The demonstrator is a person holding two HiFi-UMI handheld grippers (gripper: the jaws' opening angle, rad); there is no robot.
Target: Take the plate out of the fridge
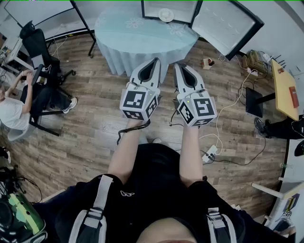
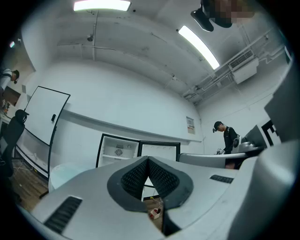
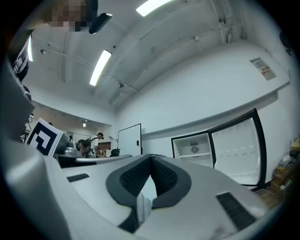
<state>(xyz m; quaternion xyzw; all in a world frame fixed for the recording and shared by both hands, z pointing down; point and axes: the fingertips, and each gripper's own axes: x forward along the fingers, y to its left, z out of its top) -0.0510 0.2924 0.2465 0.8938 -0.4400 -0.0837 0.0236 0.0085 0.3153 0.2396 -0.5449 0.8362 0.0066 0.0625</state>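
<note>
The left gripper (image 1: 156,61) and right gripper (image 1: 177,66), both pressed together and empty, point at a round cloth-covered table (image 1: 137,40) standing before the open fridge (image 1: 152,10), where the plate (image 1: 166,15) sits inside.

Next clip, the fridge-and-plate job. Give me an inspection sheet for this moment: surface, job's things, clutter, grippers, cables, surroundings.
Surface: round table under a pale blue cloth, nothing seen on it; wooden floor.
Job's things: fridge beyond the table stands open, its door swung wide; white plate inside it.
Clutter: small box on the floor beside the table.
Grippers: left gripper and right gripper both shut and empty, side by side, short of the table.
Cables: power strip with white leads on the floor; black cable loops below the left gripper.
Surroundings: seated person at left; yellow table at right.
</note>
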